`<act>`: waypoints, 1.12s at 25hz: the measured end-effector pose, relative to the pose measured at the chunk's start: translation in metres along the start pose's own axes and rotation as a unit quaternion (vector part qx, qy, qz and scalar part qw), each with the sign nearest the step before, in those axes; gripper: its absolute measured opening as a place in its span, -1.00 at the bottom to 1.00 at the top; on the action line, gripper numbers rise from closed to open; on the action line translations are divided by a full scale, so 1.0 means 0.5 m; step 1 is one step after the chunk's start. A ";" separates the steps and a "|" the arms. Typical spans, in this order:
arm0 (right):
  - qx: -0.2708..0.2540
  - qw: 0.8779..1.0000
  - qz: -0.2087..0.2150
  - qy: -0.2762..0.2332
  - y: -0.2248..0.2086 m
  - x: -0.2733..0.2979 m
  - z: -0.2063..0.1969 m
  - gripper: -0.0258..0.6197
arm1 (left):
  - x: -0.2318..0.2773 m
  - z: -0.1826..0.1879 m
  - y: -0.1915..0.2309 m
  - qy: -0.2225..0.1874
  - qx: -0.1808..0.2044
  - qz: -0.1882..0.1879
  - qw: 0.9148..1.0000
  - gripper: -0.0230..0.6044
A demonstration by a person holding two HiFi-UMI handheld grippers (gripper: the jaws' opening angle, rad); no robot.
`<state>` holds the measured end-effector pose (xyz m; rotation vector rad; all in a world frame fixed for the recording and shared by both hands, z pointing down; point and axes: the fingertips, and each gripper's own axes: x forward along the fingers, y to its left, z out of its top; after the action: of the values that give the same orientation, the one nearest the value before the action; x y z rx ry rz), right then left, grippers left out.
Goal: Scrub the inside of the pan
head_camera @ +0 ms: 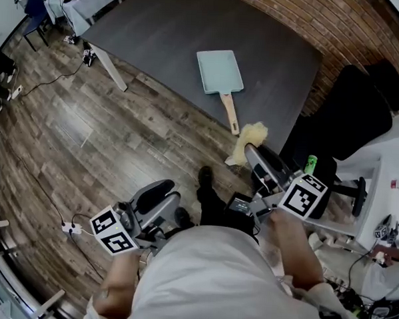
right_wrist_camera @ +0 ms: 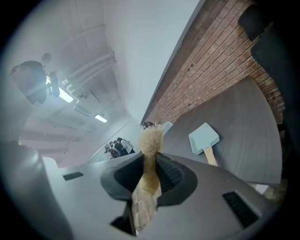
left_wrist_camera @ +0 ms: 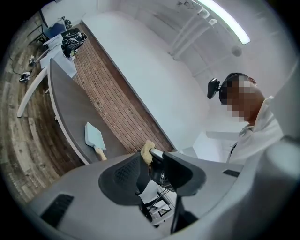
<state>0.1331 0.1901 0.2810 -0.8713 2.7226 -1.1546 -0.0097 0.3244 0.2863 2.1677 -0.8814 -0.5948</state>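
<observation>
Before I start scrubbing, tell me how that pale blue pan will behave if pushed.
The pan lies flat on the smooth table, so it probably slides rather than tips. Its wooden handle sticks out, so an off-centre push likely spins it. It looks rigid.

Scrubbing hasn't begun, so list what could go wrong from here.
1. The pan lies loose near the edge of the table, and the left gripper is open and empty; scrubbing could push it off.
2. The right gripper pinches the yellow scrubber by a narrow part, so it may fold or slip out under pressure.
</observation>
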 end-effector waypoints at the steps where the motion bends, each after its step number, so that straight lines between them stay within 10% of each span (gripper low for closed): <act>1: 0.000 1.000 0.000 0.002 -0.014 0.018 0.015 -0.66 | 0.016 0.009 0.017 -0.001 -0.002 0.005 1.000 -0.44; 12: -0.005 0.999 -0.037 0.038 -0.189 0.144 0.131 -0.66 | 0.226 0.065 0.186 0.025 -0.027 0.050 0.998 -0.44; 28: -0.003 0.995 -0.079 0.059 -0.352 0.191 0.170 -0.66 | 0.389 -0.040 0.352 0.106 -0.097 0.110 0.983 -0.32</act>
<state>0.1595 -0.0129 0.3545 -1.0695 2.7947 -1.2637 0.0593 0.0995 0.4039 1.8866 -0.8922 -0.3179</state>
